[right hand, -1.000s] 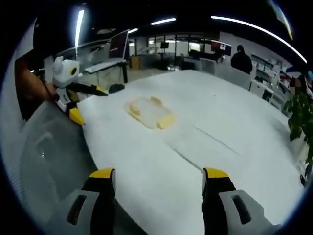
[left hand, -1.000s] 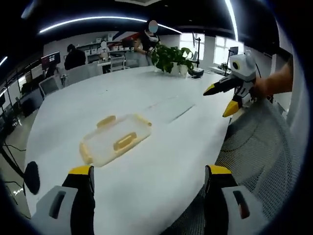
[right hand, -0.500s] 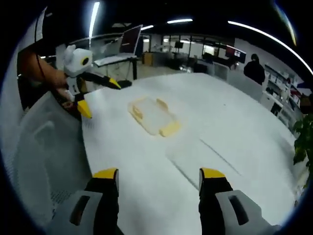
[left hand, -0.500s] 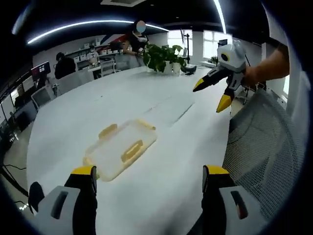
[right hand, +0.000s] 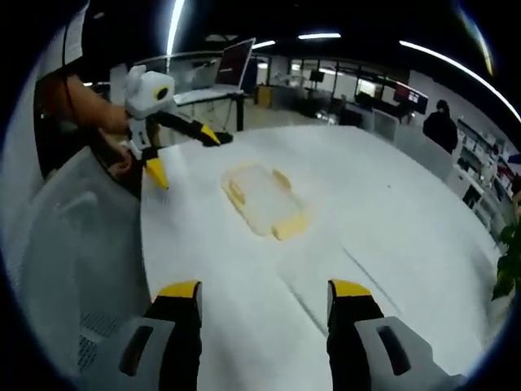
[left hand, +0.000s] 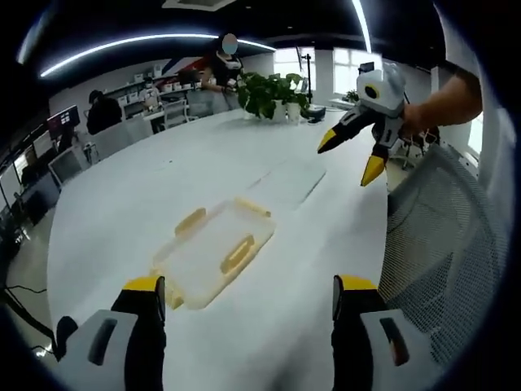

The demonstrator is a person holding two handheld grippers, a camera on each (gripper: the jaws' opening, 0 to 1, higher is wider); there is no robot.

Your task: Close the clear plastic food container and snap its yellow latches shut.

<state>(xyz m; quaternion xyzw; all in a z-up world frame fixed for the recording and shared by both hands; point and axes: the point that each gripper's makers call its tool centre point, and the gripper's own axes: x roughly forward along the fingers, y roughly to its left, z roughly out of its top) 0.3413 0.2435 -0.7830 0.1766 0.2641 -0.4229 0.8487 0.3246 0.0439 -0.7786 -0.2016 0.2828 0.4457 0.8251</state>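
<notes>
Container (left hand: 213, 255) sits lid-on, mid bench (left hand: 269, 155); yellow latches (left hand: 237, 253) untouched. Both hand-held grippers, left (left hand: 244, 287) and right (right hand: 264, 292), have closed in since a second ago, jaws released, empty. Latching pending.

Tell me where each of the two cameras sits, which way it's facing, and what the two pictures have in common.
Left gripper view: rides on the left gripper, looks across the white table at the clear container; own open jaws at the bottom, the right gripper and a forearm at upper right.
Right gripper view: rides on the right gripper, faces the container from the other side; own open jaws, the left gripper and a hand at upper left.
Shared: table, container, both grippers.
</notes>
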